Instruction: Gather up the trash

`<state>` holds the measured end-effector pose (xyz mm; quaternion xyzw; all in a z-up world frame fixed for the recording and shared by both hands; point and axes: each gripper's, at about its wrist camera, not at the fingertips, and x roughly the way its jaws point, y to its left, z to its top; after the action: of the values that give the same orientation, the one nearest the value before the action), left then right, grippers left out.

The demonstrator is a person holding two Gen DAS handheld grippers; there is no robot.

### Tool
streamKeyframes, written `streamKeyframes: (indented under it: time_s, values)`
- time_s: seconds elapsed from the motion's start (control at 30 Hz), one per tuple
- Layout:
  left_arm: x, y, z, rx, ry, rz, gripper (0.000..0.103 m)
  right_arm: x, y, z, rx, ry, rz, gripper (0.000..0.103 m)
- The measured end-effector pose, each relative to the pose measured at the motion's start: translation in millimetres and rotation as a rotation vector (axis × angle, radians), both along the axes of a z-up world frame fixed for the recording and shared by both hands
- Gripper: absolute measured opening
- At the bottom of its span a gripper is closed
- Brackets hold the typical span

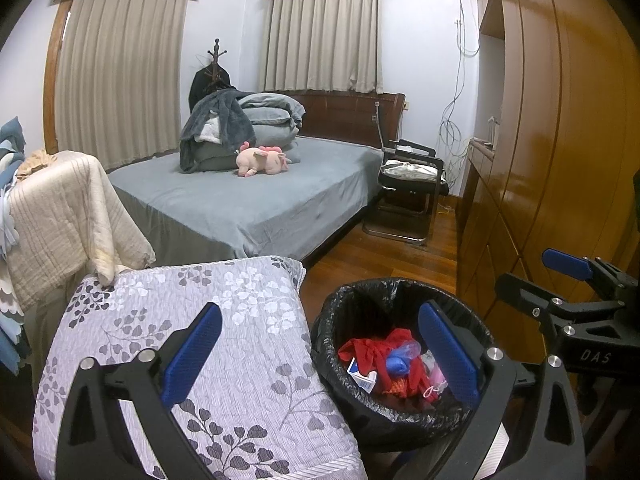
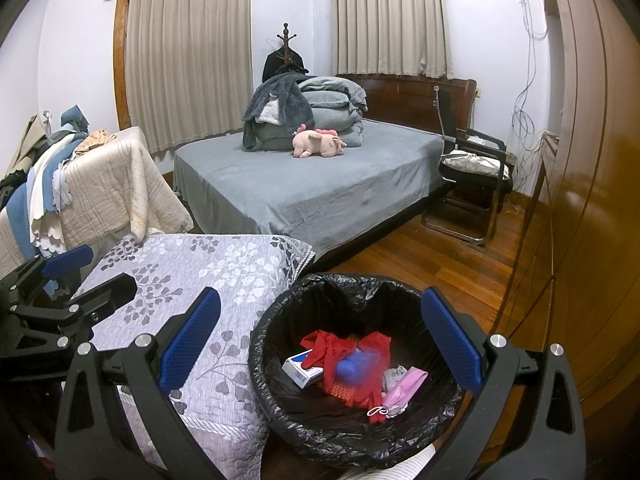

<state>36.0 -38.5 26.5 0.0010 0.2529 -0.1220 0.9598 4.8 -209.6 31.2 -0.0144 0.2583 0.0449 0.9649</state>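
A bedroom seen from 2 handheld tools held low over a trash bin. The left tool [image 1: 320,356] has its blue pads spread wide and holds nothing. The right tool [image 2: 320,344] is likewise spread wide and empty.

The trash bin [image 2: 280,380], lined with a black plastic bag [image 2: 340,284], stands on the wooden floor [image 2: 420,264] in the near foreground, just right of a floral quilted cushion [image 2: 208,272]. Inside lie red netting [image 2: 344,356], a small white and blue carton [image 2: 300,370], a blue plastic piece [image 2: 356,364] and a pink face mask [image 2: 402,390]. Farther off are a grey bed [image 2: 304,188] with a pink plush toy [image 2: 316,142], and a chair [image 2: 472,176] at right.

The contents look light and loose, so the load should be easy to lift. The liner is thin, soft and slippery, and probably tears if pulled hard. The best hold is likely the bag's crumpled rim where it folds over the bin edge, pinched on opposite sides, 1 tool each.
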Motion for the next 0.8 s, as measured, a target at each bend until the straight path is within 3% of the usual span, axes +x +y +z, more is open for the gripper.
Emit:
streamKeyframes:
  time_s: [0.8]
  values:
    - [1.6,-1.1,0.9,0.000,0.003,0.000,0.097,0.8,0.9,1.4,0.000,0.003,0.000,0.098]
